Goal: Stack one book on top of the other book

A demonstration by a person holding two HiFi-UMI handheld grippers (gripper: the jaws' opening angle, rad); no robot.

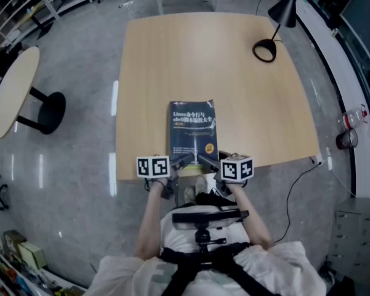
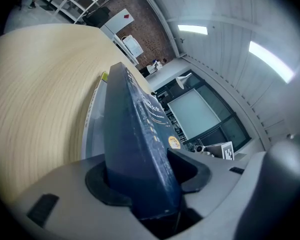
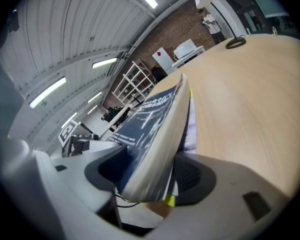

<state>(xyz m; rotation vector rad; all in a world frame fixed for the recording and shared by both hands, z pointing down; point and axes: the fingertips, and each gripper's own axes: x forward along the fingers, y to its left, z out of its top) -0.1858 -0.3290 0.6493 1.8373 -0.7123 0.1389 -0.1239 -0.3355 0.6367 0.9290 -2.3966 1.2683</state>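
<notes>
Nearest, at the table's (image 1: 172, 60) near edge, the left gripper (image 1: 184, 161) is clamped on the dark blue book's (image 1: 193, 128) 7 o'clock corner and the right gripper (image 1: 205, 160) on its 5 o'clock corner — both equally near. The book stretches toward 12 o'clock, long axis 6 to 12, over a pale second book (image 2: 92, 124). Farthest, at 1 o'clock — a lamp (image 1: 265, 49).

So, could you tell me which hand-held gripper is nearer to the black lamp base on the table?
Right. The right hand-held gripper is at the near edge of the dark blue book, on the side toward the lamp base; the left hand-held gripper is beside it, farther away.
</notes>
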